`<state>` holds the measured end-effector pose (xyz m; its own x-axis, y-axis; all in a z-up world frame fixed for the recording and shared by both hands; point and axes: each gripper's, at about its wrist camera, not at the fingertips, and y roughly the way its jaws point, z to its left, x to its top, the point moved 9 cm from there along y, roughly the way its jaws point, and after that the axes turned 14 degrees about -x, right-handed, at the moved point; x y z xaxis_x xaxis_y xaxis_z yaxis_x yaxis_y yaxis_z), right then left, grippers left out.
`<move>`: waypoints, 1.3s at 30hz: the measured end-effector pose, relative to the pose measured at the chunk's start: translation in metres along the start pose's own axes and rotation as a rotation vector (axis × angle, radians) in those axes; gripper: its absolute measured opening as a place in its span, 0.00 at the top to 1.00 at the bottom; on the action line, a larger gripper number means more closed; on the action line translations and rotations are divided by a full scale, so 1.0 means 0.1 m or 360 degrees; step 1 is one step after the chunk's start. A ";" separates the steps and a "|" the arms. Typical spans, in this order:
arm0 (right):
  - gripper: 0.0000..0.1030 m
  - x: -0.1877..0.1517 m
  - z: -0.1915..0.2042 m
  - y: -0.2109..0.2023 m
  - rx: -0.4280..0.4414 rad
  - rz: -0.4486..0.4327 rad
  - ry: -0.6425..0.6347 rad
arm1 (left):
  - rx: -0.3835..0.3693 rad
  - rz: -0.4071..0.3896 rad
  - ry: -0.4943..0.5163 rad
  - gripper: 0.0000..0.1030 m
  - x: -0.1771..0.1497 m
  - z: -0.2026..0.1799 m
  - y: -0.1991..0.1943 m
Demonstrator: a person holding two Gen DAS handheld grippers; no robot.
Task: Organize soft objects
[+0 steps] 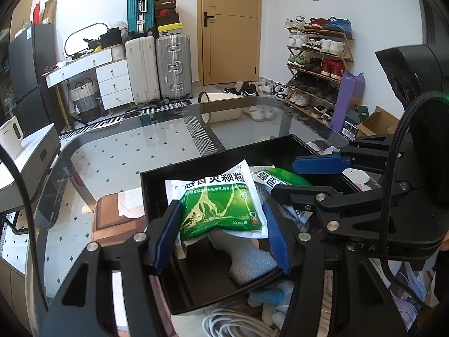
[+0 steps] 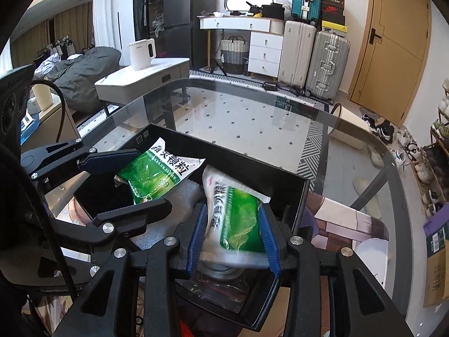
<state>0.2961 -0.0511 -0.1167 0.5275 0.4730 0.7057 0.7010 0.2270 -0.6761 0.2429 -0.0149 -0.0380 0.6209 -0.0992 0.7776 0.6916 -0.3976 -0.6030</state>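
A black open box (image 1: 157, 193) (image 2: 300, 205) sits on the glass table. Two green-and-white medicine sachets lie in it. My left gripper (image 1: 221, 221) is open with its blue pads on either side of one sachet (image 1: 221, 205), which also shows in the right wrist view (image 2: 157, 171). My right gripper (image 2: 234, 237) is open around the other sachet (image 2: 238, 216), also seen in the left wrist view (image 1: 280, 178). Grey foam (image 1: 247, 255) (image 2: 182, 196) lies under the sachets. The right gripper's fingers (image 1: 320, 164) reach into the box from the right.
A white cable coil (image 1: 235, 323) and a blue soft item (image 1: 269, 295) lie in front of the box. A brown patterned mat (image 1: 118, 219) (image 2: 350, 224) lies under it. The glass table's edge (image 2: 393, 163) curves beyond; suitcases, a shoe rack and a door stand behind.
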 end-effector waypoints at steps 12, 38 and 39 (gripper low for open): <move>0.13 -0.05 -0.36 -0.39 -0.0109 -0.0149 0.0169 | -0.0104 -0.0030 -0.0084 0.16 -0.02 -0.07 -0.19; 0.01 -0.64 -0.14 -1.06 0.0105 -0.0103 0.0418 | 0.0180 -0.0222 -0.0264 0.00 -0.53 0.09 -1.10; 0.01 -0.66 -0.12 -1.05 0.0119 -0.0094 0.0421 | 0.0183 -0.0226 -0.0276 0.00 -0.58 0.08 -1.10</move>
<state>0.1935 -0.1163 -0.0892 0.6006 0.2207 0.7685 0.7020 0.3143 -0.6390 0.1341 0.0424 -0.0178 0.5615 0.1123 0.8198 0.8078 -0.2892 -0.5136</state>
